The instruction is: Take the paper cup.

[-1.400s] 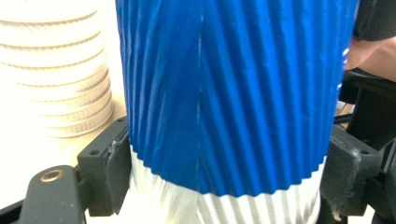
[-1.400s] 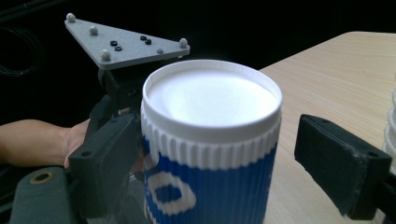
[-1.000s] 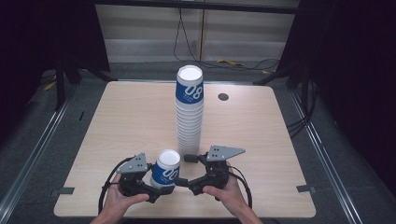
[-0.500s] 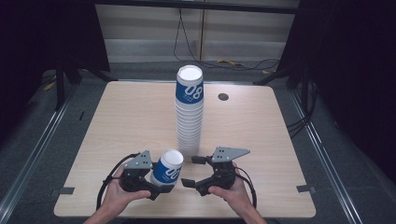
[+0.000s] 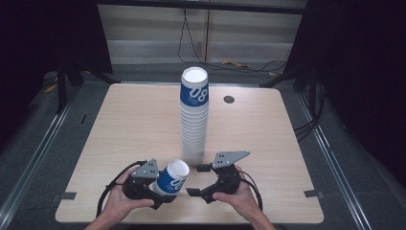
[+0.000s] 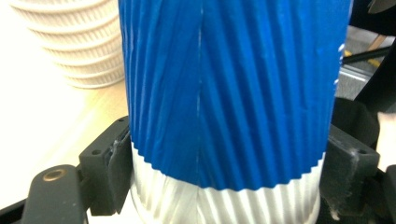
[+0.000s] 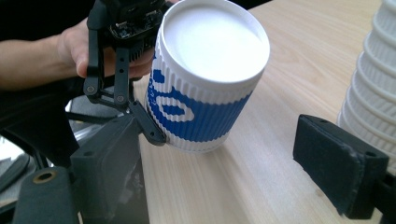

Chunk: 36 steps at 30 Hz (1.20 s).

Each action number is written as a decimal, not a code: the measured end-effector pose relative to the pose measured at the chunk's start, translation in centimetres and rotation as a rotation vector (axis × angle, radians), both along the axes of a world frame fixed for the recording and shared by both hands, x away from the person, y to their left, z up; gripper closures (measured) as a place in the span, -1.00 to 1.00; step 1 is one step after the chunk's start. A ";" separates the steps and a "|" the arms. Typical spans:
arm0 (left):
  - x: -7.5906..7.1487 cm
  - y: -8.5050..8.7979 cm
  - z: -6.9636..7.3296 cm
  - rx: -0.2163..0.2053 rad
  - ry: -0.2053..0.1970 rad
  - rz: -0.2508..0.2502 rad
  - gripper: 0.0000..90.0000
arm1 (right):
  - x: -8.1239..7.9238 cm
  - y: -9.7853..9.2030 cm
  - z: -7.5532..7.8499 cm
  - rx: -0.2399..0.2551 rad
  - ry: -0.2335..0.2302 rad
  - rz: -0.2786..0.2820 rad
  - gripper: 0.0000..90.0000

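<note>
Left gripper [image 5: 160, 191], held near the table's [image 5: 124, 124] near edge, has its jaws clamped on the lower part of a blue-and-white ribbed paper cup [image 5: 172, 177]; in the left gripper view both black pads press the cup's [image 6: 224, 112] sides. The cup leans with its white closed end up and toward the right, off the tabletop. Compared with a second ago, when it stood nearly upright beside the foot of the tall cup stack [image 5: 194, 120], it has tipped over to the right and come a little nearer the person.

Right gripper [image 5: 196, 180] sits just to the right of the cup with its jaws apart and nothing between them; they have just been closing slightly. In the right gripper view the cup [image 7: 205, 88] lies ahead of the open jaws, not touching either pad. This gripper has drawn back from the cup since the earlier frame, when it was close against it. The stack stands unchanged at mid-table, just beyond both grippers.
</note>
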State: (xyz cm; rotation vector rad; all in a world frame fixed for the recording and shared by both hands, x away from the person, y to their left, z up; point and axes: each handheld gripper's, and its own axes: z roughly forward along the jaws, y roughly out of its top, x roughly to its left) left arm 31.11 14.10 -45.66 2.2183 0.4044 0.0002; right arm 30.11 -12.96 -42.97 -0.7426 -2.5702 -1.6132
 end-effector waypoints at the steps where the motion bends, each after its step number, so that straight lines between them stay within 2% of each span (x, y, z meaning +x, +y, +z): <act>1: 0.0 0.0 0.0 0.007 0.001 -0.003 -0.59 | 0.0 0.1 0.0 -0.012 0.004 0.010 -0.68; 14: -0.7 -0.7 -0.2 0.077 -0.012 -0.058 -0.59 | 0.4 1.4 -0.1 -0.161 0.021 0.116 -0.68; 22: -1.2 -1.1 -0.4 0.118 -0.021 -0.086 -0.59 | 0.7 2.0 0.1 -0.198 0.026 0.136 -0.65; 30: -1.3 -1.3 -0.6 0.141 -0.020 -0.093 -0.59 | 0.9 2.7 -0.5 -0.307 0.068 0.203 -0.61; 36: -1.4 -1.6 -0.7 0.164 -0.025 -0.107 -0.59 | 1.0 3.1 0.0 -0.333 0.054 0.227 -0.62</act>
